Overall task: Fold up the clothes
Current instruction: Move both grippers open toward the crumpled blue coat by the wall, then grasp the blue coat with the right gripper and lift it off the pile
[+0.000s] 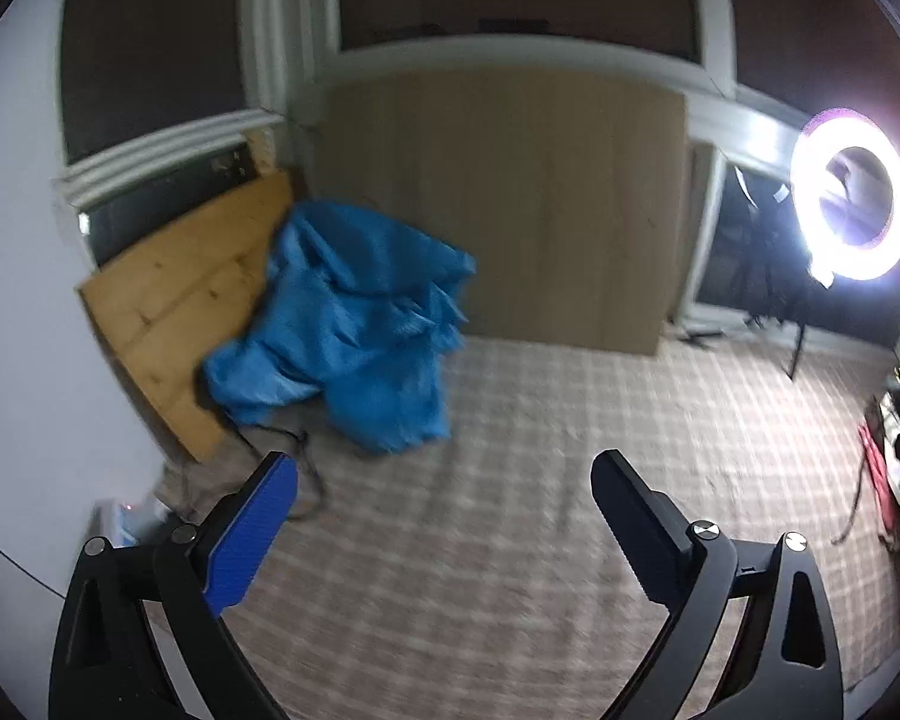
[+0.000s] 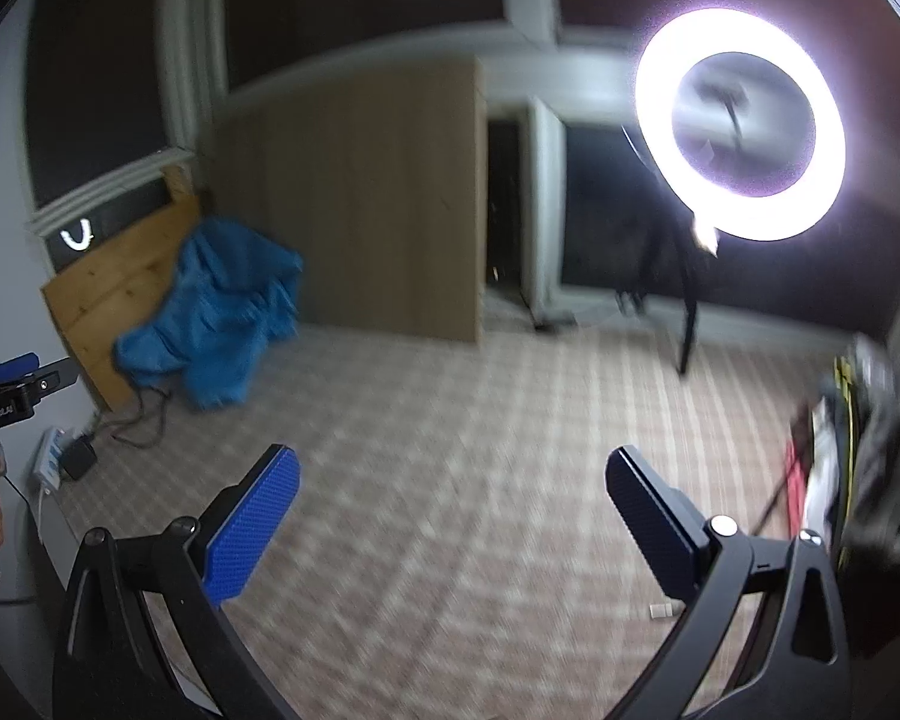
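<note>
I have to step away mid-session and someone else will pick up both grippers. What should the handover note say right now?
Left tongs: open, empty, above the checked surface.
Right tongs: open, empty, above the same surface.
Clothes: blue garment crumpled at the far left, leaning against a wooden board; a mixed pile of clothes at the right edge.
Done: nothing folded.
Left: fetch a garment, spread it flat, fold.

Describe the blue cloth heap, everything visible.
The blue cloth heap is a bright blue, crumpled fabric, bunched in loose folds, not folded. It sits on the plaid surface and leans against the wooden board behind it. Neither gripper touches it. Blur hides seams, so its garment type cannot be told.
</note>
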Action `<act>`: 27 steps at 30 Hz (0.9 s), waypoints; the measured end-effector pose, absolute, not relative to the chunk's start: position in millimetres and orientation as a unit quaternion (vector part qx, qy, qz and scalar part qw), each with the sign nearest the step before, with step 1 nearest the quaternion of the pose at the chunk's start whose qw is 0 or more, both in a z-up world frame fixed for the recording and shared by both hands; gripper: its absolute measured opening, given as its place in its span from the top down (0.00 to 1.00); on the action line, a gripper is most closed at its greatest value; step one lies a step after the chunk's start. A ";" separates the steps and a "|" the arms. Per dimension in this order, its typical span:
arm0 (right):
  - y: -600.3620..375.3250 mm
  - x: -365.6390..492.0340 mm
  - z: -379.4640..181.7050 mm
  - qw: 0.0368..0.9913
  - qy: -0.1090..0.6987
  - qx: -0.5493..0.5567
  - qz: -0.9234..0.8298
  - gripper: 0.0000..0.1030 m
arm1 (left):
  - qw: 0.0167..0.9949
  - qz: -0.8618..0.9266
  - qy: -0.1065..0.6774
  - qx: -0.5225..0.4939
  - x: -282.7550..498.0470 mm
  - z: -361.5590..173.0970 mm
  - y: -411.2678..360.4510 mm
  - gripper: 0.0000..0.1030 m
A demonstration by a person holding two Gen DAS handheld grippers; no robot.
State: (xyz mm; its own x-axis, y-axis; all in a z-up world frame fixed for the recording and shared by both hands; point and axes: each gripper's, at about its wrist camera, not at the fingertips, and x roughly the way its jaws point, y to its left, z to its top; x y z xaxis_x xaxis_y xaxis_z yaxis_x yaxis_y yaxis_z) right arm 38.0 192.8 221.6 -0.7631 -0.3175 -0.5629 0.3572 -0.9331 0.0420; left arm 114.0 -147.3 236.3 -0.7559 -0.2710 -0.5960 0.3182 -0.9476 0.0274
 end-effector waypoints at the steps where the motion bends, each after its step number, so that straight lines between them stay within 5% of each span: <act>1: 182.0 38.7 229.1 0.182 0.040 0.284 -0.941 0.00 | 0.164 -0.937 0.038 0.306 116.0 239.9 -156.9 0.03; 13: 12.0 9.4 255.2 0.216 0.057 0.260 -0.939 0.00 | 0.173 -0.932 0.076 0.310 127.4 231.5 -304.9 0.03; 27: -180.4 -137.2 149.4 0.255 0.082 0.370 -0.890 0.00 | 0.162 -0.928 0.099 0.320 96.1 215.2 -389.6 0.03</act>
